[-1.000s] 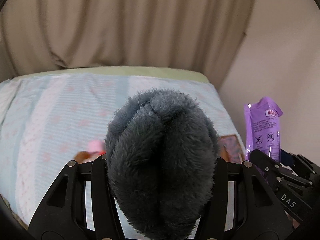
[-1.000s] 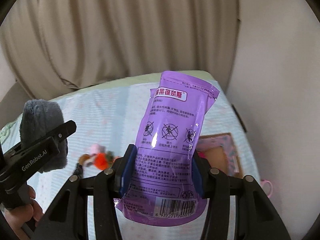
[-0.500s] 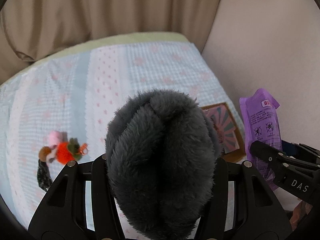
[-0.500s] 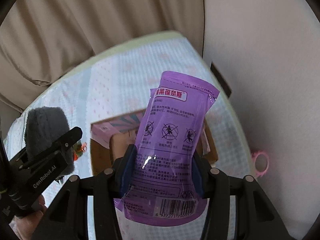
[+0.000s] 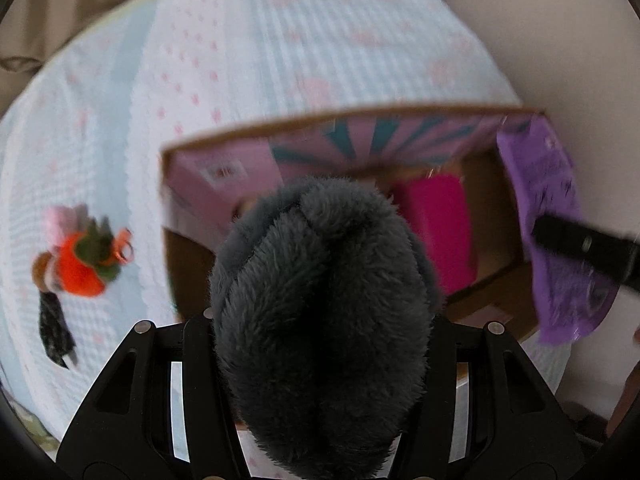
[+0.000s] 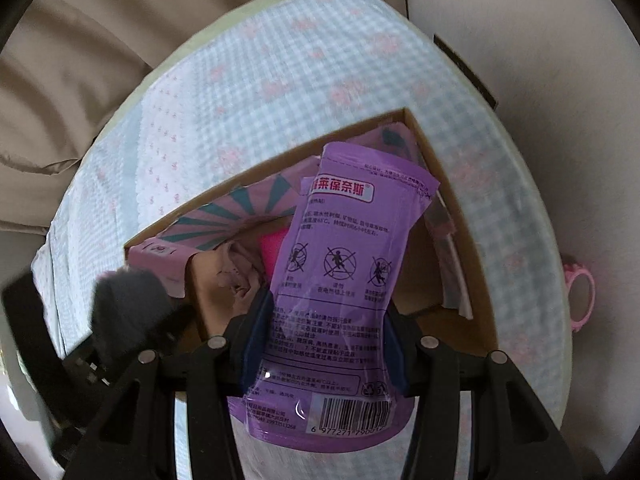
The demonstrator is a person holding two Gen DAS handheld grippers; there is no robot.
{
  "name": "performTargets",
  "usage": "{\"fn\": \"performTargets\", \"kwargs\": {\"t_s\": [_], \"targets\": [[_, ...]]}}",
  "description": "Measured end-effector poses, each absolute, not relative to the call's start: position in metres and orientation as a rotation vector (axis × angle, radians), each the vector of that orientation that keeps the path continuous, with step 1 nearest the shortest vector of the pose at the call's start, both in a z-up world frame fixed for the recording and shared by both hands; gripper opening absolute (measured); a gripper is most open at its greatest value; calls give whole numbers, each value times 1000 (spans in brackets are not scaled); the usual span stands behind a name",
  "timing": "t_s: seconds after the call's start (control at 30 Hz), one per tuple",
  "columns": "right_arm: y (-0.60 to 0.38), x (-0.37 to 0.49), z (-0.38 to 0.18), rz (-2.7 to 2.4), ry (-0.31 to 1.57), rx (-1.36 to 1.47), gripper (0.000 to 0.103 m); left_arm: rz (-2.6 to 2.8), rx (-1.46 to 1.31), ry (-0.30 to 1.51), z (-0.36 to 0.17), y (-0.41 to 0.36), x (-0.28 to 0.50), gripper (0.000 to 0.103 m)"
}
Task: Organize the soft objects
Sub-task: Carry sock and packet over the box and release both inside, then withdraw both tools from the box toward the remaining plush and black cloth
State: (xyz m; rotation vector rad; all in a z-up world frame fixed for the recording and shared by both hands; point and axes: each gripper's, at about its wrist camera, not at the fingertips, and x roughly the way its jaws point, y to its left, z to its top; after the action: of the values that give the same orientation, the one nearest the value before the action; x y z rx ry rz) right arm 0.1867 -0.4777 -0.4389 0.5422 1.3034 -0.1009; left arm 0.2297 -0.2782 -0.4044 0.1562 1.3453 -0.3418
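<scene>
L gripper (image 5: 320,336) clamped on grey plush (image 5: 320,312), R gripper (image 6: 326,344) on purple pouch (image 6: 340,280), both above open box (image 6: 452,184).

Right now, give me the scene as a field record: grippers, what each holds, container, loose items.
left gripper: shut on grey plush toy
right gripper: shut on purple packet, printed side up
container: open cardboard box on the checked bedspread, below both grippers
box contents: magenta item, crumpled pink cloth
loose on bedspread: small orange plush toy
beside bed edge: pink ring-shaped object
image quality: left wrist view motion-blurred
</scene>
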Motion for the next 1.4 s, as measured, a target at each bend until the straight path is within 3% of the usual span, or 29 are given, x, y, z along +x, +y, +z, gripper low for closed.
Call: {"fn": "performTargets", "kwargs": {"t_s": [0.13,0.2,0.23,0.27,0.3,0.37,1.0,1.4], "targets": [[-482,193,-453,-98,1330,573,47,-340,162,1380,-420,-276,224,50],[-482,197,-457,-92,1339,576,49,-338,198,1369,-417,-280,223,65],[-482,198,-458,-89,1342,577,51,-337,216,1367,-417,-283,223,85],[-481,199,-460,-88,1341,576,59,-337,244,1374,-417,-287,223,103],[-481,200,-462,-91,1339,572,77,-332,266,1379,-416,-289,223,103],[-484,199,-461,-96,1302,580,103,-331,296,1365,-411,-290,220,103],[-470,174,-438,-67,1253,523,103,-332,210,1348,-378,-269,194,103],[-433,134,-323,-111,1070,306,103,-310,92,1200,-281,-228,165,103]]}}
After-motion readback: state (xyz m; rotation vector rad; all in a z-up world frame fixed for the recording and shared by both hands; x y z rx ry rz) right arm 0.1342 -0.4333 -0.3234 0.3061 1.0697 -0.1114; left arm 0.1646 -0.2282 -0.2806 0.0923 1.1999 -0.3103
